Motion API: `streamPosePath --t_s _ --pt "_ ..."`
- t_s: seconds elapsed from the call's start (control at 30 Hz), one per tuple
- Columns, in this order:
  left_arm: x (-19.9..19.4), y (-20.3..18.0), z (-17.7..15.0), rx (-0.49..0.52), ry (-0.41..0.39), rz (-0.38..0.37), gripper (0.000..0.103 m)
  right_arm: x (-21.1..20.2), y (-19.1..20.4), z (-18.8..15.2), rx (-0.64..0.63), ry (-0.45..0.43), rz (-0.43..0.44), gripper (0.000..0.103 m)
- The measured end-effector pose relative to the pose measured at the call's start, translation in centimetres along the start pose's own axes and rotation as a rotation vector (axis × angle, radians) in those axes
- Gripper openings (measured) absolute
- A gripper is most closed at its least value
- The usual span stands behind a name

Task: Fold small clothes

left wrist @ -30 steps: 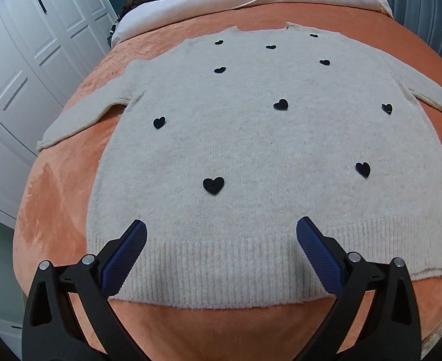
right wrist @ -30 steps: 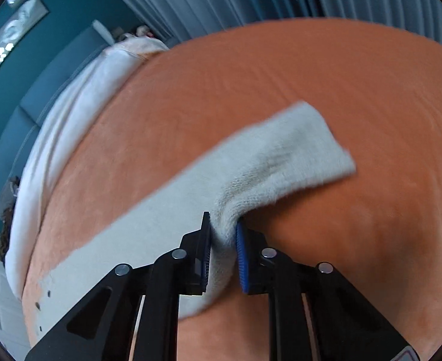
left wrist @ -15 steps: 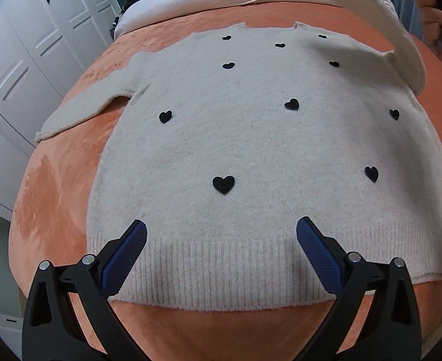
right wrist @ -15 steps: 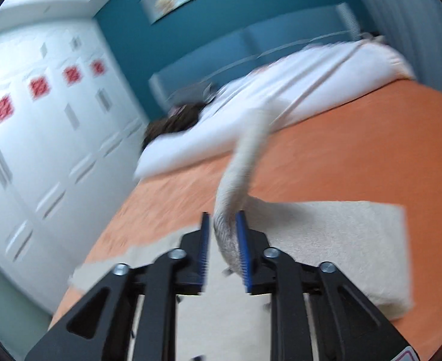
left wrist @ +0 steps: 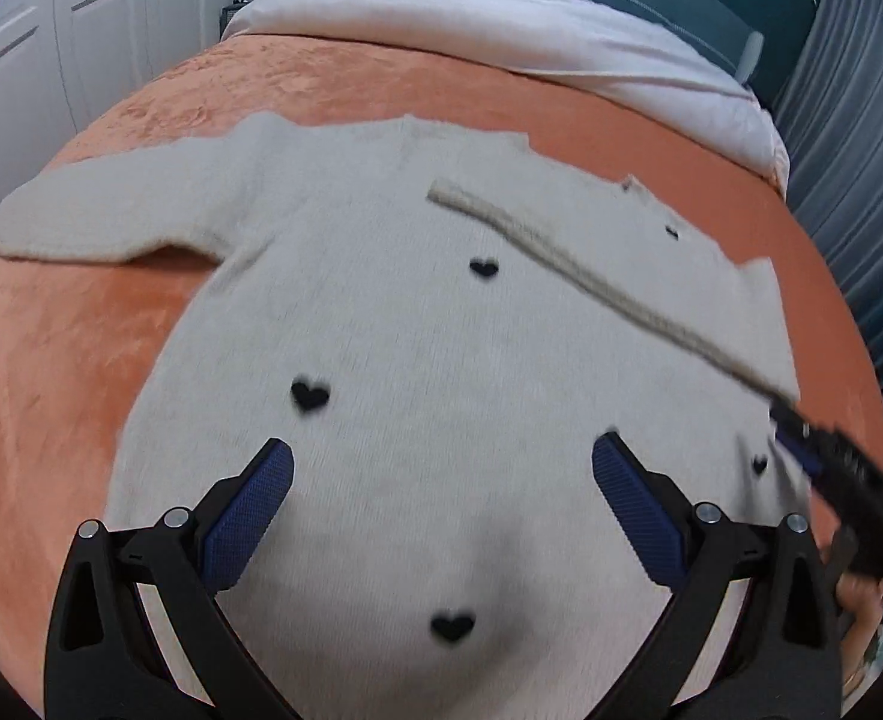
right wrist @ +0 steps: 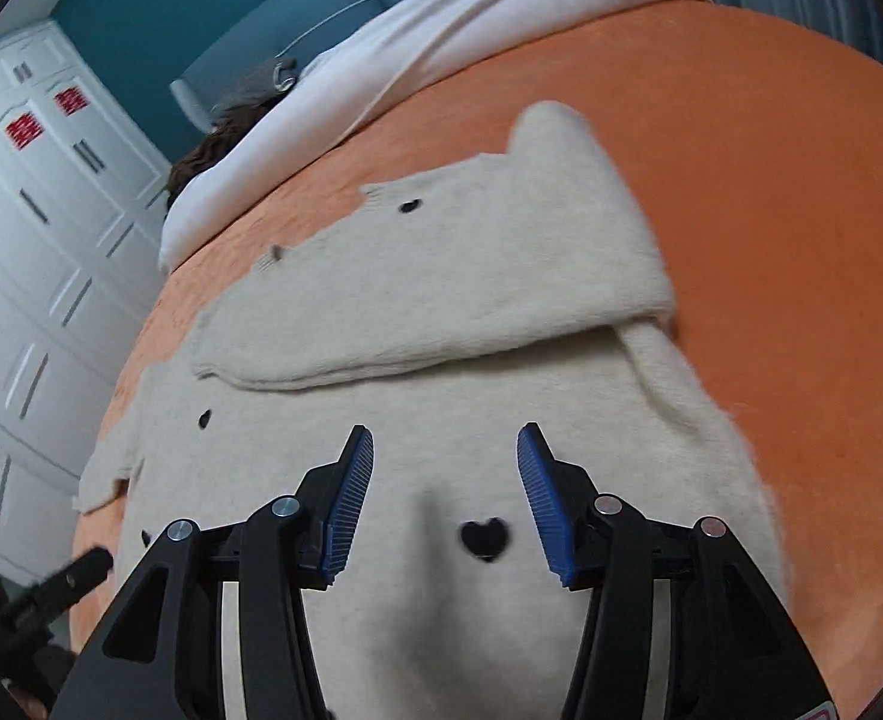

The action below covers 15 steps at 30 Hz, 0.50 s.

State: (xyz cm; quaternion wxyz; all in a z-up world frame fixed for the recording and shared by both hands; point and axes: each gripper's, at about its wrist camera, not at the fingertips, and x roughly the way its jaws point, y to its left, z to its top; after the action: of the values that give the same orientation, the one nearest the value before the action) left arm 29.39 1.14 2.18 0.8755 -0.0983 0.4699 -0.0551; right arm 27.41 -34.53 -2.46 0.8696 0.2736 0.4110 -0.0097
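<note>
With the right sleeve (right wrist: pixel 441 276) laid across the cream sweater (left wrist: pixel 441 360) on the orange bedspread (left wrist: pixel 51 360), both the left gripper (left wrist: pixel 441 498) and right gripper (right wrist: pixel 444 480) hover released above it; the left sleeve (left wrist: pixel 99 222), spread beside the sweater's body, likely needs grasping next.

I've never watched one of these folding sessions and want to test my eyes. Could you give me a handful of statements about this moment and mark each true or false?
1. The sweater is cream with black hearts. True.
2. The right gripper is clamped on a sleeve. False: its jaws stand open, nothing between them.
3. One sleeve lies folded across the sweater's body. True.
4. The other sleeve is folded in too. False: it lies stretched out on the orange blanket.
5. The left gripper is open. True.
</note>
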Motion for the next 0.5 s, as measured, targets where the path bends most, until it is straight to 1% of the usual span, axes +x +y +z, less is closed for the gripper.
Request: streamPosePath --t_s 0.07,0.13,0.17,0.2,0.23,0.3,0.33,0.4,0.43,0.47,0.5 --pt "2.2 -0.5 3.4 -0.032 -0.029 -0.023 0.098 0.3 -1.8 1.2 0.052 -0.012 0.006 0.051" --pt "5.1 -1.0 6.6 -0.07 -0.034 -0.057 0.098 0.7 -2.6 2.0 0.083 -0.024 0.009 0.051" --pt "6.4 -1.1 7.7 -0.088 -0.028 -0.071 0.098 1.1 -3.0 2.4 0.102 -0.028 0.012 0.051" --pt "7.9 -1.1 8.8 -0.106 -0.017 -0.07 0.098 1.5 -3.4 2.7 0.121 -0.031 0.016 0.051" --pt "9.7 -1.0 9.8 -0.133 0.004 -0.053 0.098 2.2 -3.3 3.1 0.145 -0.033 0.023 0.051" --pt "12.4 -0.3 11.2 -0.208 0.041 -0.043 0.097 2.9 -4.0 3.4 0.187 -0.037 0.034 0.051" --pt "13.0 0.2 11.7 -0.243 0.041 -0.054 0.093 3.3 -4.2 3.6 0.201 -0.043 0.041 0.051" --pt "13.8 0.5 12.4 -0.289 0.027 -0.081 0.081 3.9 -4.1 3.8 0.207 -0.06 0.051 0.051" --pt "14.1 0.2 12.8 -0.285 0.024 -0.097 0.058 4.2 -4.0 4.1 0.205 -0.067 0.05 0.051" --pt "14.5 0.0 13.1 -0.268 0.036 -0.12 0.017 4.4 -4.0 4.3 0.201 -0.07 0.046 0.05" --pt "15.0 -0.4 13.2 -0.252 0.057 -0.142 0.01 4.5 -4.0 4.6 0.196 -0.071 0.046 0.046"
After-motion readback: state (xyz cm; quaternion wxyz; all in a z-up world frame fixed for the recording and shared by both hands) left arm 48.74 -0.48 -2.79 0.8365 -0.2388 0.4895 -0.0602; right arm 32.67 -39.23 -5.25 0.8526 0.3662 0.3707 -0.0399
